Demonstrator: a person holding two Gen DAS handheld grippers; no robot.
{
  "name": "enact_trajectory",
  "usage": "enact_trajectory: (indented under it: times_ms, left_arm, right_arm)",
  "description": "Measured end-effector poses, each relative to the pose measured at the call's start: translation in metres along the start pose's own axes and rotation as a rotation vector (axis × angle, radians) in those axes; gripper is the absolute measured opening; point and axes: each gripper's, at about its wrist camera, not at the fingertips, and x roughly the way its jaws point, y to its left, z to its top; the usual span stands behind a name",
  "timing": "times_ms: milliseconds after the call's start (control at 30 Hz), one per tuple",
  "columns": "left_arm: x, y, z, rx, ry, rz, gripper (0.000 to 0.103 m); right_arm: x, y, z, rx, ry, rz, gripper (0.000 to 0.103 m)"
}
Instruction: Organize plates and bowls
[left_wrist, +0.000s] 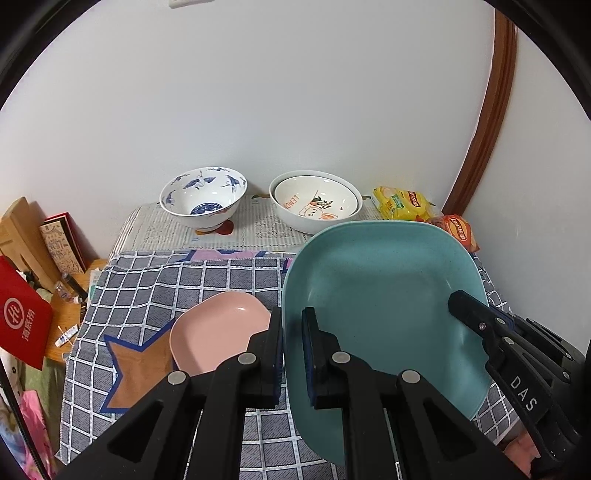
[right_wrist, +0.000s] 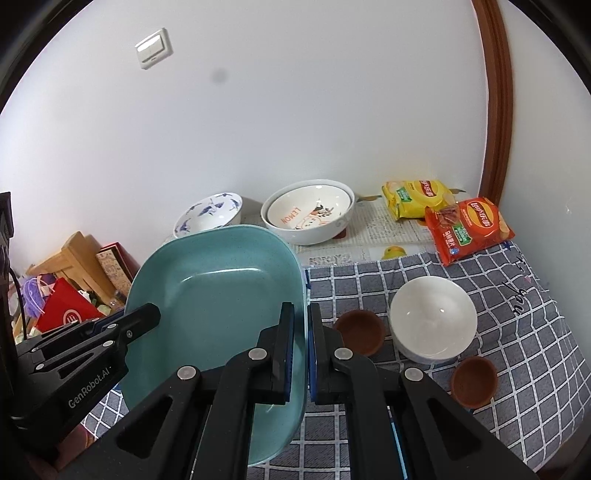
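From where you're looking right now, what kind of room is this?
Probably a lived-in home corner, not a proper kitchen: a grey checked cloth covers the surface, red and yellow crisp packets lie by the wall, and a white wall switch hangs above.

I see table (right_wrist: 524, 332) against wall, covered by grey checked cloth (left_wrist: 155, 288); newspaper (left_wrist: 258, 225) across far strip. On cloth: pink plate (left_wrist: 218, 332), white bowl (right_wrist: 432, 317), two brown saucers (right_wrist: 360, 330) (right_wrist: 474, 380) just beside it. On newspaper: blue-patterned bowl (left_wrist: 203, 197), two nested lemon bowls (left_wrist: 316, 201), yellow chip bag (right_wrist: 417, 197), red chip bag (right_wrist: 467, 229) overlapping cloth edge.
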Motion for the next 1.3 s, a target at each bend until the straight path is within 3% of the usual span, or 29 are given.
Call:
enact_trajectory:
  times_ms: [633,1300]
  left_arm:
    - [-0.001,0.04,-0.008,-0.048,-0.002,0.027,0.01]
    - [0.033,0.104,-0.024,-0.136,0.071,0.107,0.01]
  right_arm:
    - [0.013,0.036,-0.003,-0.042,0.012,0.028,0.006]
    - [0.074,0.088,-0.016,-0.104,0.103,0.094,0.006]
